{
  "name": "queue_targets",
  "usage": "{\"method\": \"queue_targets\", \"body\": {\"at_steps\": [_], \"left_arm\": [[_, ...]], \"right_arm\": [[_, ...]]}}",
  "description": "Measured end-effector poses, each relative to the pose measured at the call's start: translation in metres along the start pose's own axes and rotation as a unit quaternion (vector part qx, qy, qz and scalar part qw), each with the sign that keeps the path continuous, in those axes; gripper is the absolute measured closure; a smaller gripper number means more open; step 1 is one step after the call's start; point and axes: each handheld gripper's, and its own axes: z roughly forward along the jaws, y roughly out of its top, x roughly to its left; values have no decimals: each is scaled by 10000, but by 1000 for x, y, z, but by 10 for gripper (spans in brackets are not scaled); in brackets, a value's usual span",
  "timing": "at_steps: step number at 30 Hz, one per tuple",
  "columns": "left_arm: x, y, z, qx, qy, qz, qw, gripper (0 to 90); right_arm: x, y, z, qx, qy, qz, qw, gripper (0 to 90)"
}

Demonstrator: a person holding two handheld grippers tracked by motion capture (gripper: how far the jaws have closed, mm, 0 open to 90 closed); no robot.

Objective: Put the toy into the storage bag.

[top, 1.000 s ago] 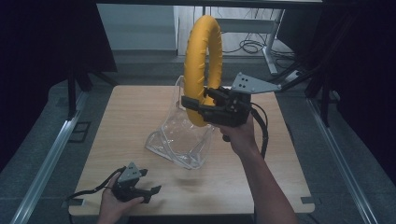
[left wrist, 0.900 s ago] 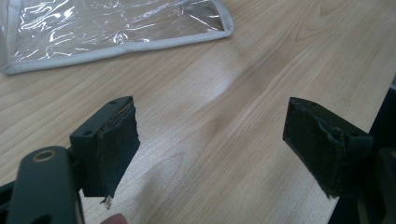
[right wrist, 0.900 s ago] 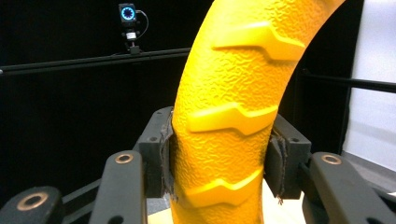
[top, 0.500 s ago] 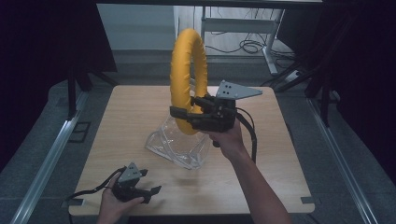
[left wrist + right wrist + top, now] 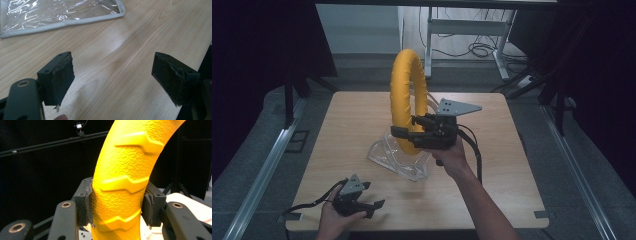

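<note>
At the left, close to the near edge of the wooden surface, the left gripper sat low in a hand. Its jaws were wide apart with nothing between them, and bare wood lay all around it. In the left gripper view, the grey-trimmed edge of the clear plastic bag lay a little way ahead, not touching the gripper.

In the middle of the surface, the bag stood open. The big yellow ring stood upright over it, with its bottom end down at the bag. The right gripper was squeezing the ring's lower part from both sides. The pads pressed tight on the bumpy yellow ring.

To the right, the surface was bare wood out to its far and right edges.
</note>
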Motion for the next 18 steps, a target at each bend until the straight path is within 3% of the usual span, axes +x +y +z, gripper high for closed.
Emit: {"method": "queue_targets", "body": {"at_steps": [18], "left_arm": [[0,-1,2,48,-16,17,10000,177]], "right_arm": [[-19,-39,8,333,11,463,9984,500]]}}
